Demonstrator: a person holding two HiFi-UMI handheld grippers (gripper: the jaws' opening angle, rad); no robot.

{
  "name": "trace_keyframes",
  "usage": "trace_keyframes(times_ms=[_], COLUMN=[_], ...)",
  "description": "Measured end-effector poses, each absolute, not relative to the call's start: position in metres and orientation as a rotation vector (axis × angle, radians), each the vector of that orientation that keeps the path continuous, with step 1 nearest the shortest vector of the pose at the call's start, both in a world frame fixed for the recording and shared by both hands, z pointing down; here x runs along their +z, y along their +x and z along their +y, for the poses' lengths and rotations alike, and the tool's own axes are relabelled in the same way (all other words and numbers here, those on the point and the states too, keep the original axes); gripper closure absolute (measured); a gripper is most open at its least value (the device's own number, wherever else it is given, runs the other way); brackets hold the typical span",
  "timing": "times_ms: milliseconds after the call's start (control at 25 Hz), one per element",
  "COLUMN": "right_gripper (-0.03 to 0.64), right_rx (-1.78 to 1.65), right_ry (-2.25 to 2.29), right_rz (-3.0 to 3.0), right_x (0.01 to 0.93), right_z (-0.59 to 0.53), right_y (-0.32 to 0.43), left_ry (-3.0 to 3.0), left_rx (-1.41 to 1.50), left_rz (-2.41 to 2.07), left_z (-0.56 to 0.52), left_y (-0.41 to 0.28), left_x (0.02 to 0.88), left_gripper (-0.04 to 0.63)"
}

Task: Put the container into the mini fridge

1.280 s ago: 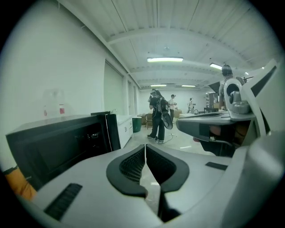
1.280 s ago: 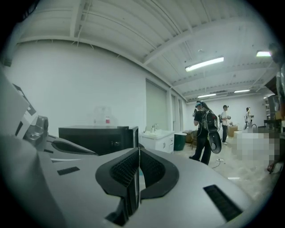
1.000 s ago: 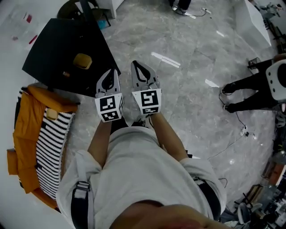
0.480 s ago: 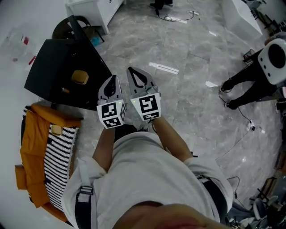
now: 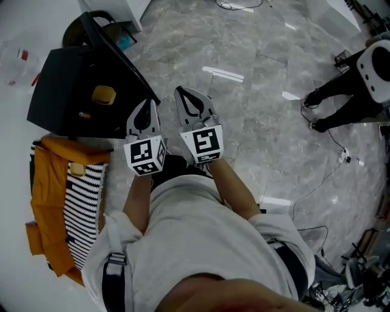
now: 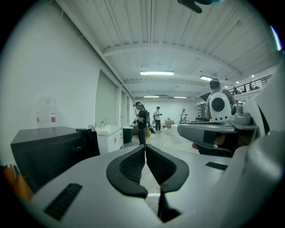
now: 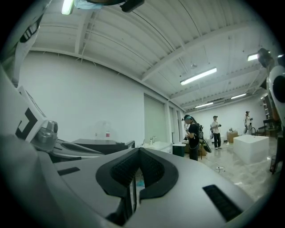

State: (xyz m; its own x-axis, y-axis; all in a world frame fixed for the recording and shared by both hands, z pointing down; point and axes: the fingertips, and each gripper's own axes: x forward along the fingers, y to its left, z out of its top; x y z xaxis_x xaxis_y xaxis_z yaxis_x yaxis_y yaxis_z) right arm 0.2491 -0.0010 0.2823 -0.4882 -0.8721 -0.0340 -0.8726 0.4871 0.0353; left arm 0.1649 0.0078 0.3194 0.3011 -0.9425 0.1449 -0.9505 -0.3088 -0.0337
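Black fridge [image 5: 67, 91] sits on the floor [image 5: 256, 122] at upper left of the head view, against the white wall. Small yellow-tan container [image 5: 104, 94] rests on the fridge top, toward its right side. A smaller brown bit [image 5: 85, 114] lies near it on the same top. Thin black panel [image 5: 122, 58] runs along the fridge's right edge and sticks out past the back. Looks like the door; can't tell how far it's swung.

Left claw [image 6: 145, 150]: pads together, nothing between them. Right claw [image 7: 138, 153]: tips together, only a thin slit lower down, nothing in it. Both are held side by side in front of the wearer's chest, close but not touching, pointing roughly level out over the floor. In the head view the left one is just right of the fridge's near corner, not touching it. Container is well apart from both.

Left of the wearer: orange cloth [image 5: 42, 183] with a black-and-white striped piece [image 5: 85, 207] on it, and a small tan item [image 5: 77, 169] at the stripes' top edge. Behind the fridge: dark round item [image 5: 91, 24] and a white cabinet [image 5: 116, 7]. Right side: another person [image 5: 341, 103] in dark clothes, cables [image 5: 332, 177] trailing on the floor.

Left gripper view: fridge low left, cabinet with a sink beyond it, several people standing far down the hall.
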Motion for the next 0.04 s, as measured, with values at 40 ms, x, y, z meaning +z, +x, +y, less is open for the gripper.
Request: trace_keyframes(times_ms=[40], right_gripper=[0.579], right_rx=[0.066], right_ry=[-1.587], right_rz=[2.693], right_x=[0.2852], right_z=[-0.003], right_y=[0.2501], left_ry=[2.489], left_rx=[0.214], left_rz=[-1.809], left_z=[0.0064], left_y=[0.1648], left_x=[0.3222], left_gripper=[0.574])
